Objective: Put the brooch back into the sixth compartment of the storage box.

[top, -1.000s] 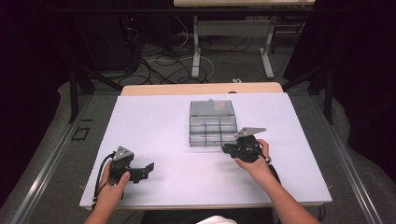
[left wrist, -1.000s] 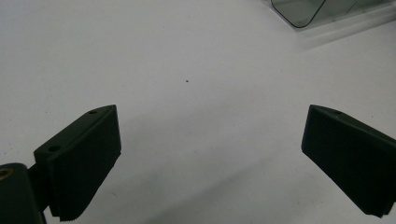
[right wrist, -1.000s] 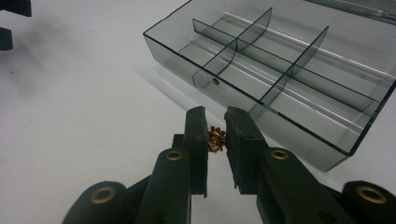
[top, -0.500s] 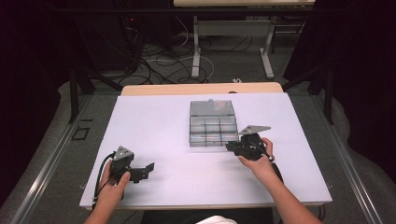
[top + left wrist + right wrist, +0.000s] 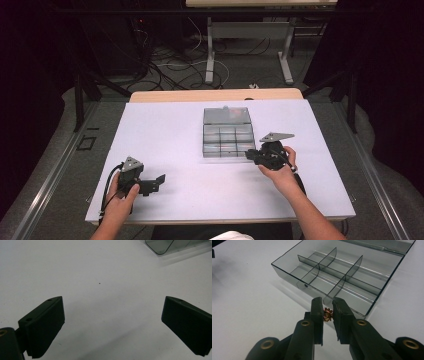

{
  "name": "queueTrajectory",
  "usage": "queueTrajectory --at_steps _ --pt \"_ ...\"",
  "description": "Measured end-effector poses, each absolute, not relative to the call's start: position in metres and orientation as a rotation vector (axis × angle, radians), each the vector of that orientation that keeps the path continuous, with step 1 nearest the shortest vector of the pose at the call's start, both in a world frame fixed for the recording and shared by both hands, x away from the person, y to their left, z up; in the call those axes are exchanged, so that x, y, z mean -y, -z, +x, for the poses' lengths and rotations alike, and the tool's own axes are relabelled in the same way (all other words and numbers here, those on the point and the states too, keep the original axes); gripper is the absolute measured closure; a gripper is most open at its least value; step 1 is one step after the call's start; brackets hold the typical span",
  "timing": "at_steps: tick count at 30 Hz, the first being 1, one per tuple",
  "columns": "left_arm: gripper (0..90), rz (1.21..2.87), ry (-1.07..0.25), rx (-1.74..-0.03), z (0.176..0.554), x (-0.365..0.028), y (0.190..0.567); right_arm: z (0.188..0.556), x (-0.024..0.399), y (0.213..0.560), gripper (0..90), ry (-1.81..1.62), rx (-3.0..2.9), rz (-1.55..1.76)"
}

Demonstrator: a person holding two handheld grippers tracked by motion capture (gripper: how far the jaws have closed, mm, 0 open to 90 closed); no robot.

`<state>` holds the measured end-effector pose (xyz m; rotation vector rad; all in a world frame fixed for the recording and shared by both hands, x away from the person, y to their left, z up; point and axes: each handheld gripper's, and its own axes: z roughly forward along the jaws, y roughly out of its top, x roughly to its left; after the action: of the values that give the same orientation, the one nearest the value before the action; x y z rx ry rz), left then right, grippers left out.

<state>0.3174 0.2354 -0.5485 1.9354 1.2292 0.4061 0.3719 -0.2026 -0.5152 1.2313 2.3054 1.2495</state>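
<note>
White tabletop surrounds the clear compartment box; just before its near rim your right gripper pinches a small copper toothed washer by its faces. It looks light, stiff and slippery, so keep the pinch centred. Your left gripper rests spread and empty, well apart from the box.

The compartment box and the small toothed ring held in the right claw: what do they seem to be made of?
The clear grey-tinted compartment box looks like hard glossy plastic: the white table shows through its thin walls and dividers, and their edges catch light. The small copper-coloured toothed ring, pinched in the right claw, looks like metal, perhaps copper or brass, going by its warm shine; it is too small to be sure.
</note>
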Motion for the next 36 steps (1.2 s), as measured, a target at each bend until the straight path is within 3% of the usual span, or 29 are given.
queueTrajectory --at_steps 36 --pt "4.9 1.940 -0.408 -1.228 0.317 -0.236 0.548 0.390 0.201 0.488 79.0 -1.201 -2.334 1.217"
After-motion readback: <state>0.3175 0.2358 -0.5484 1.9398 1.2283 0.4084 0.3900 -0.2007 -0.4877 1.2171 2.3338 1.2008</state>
